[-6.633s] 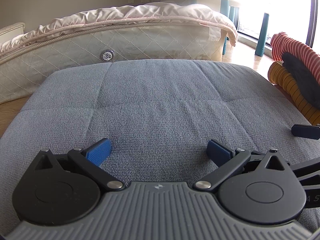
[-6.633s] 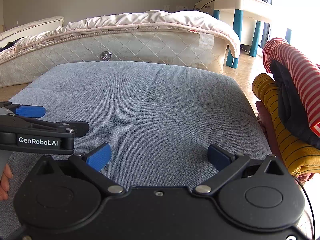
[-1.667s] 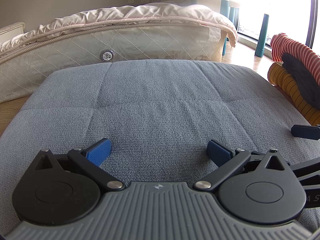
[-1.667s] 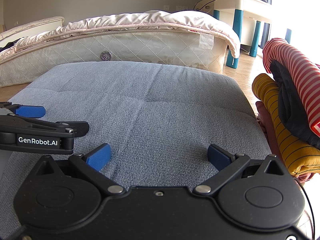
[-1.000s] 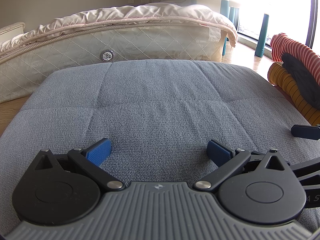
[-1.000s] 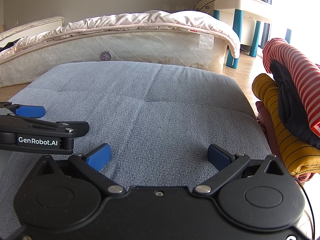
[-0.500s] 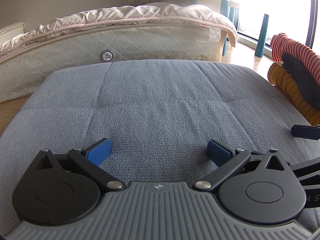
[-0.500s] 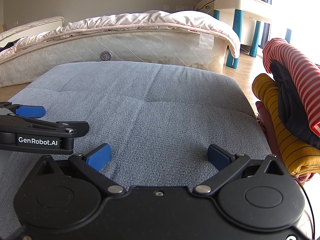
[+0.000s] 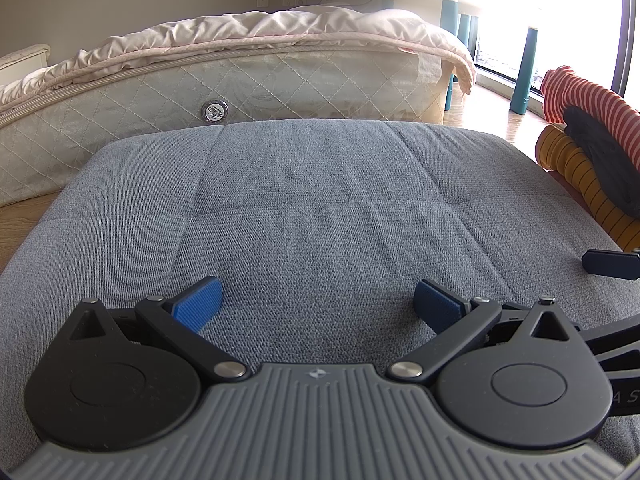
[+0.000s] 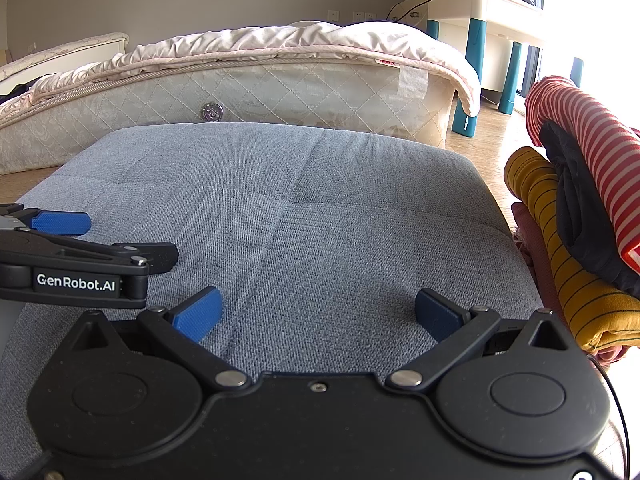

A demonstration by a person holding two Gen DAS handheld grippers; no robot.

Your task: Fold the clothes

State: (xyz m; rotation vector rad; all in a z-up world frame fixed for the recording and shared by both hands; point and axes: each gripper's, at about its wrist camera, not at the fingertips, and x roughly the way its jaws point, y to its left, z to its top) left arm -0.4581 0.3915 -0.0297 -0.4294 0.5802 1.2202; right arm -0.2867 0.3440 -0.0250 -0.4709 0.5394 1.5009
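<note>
Left gripper (image 9: 316, 306): black two-finger tool with blue pads, jaws spread wide, nothing between them; sits low over the near part of the cushion.
Right gripper (image 10: 316, 312): same build, jaws spread wide and empty; just beside the left one, which shows at 9 o'clock in the right wrist view.
Work surface: grey woven fabric cushion (image 9: 320, 200) with stitched seams, bare fabric ahead of both tools.
Clothes: pile off the cushion's edge at 3 o'clock in both views. Red-and-white striped garment (image 10: 592, 140) on top, dark navy garment (image 10: 580, 208) under it, mustard-yellow garment with thin dark stripes (image 10: 560, 264) below that, a pink piece (image 10: 528, 228) lowest. Rolled or bunched; cannot tell which is folded.
Contact: neither tool touches the pile.
Background, 12 o'clock: cream quilted mattress (image 9: 280, 88) with a pale rumpled cover (image 9: 280, 28), lying beyond the cushion.
Background, 1 o'clock: white table on teal legs (image 10: 476, 44), by a bright window.
Floor: light wood (image 10: 476, 148).
</note>
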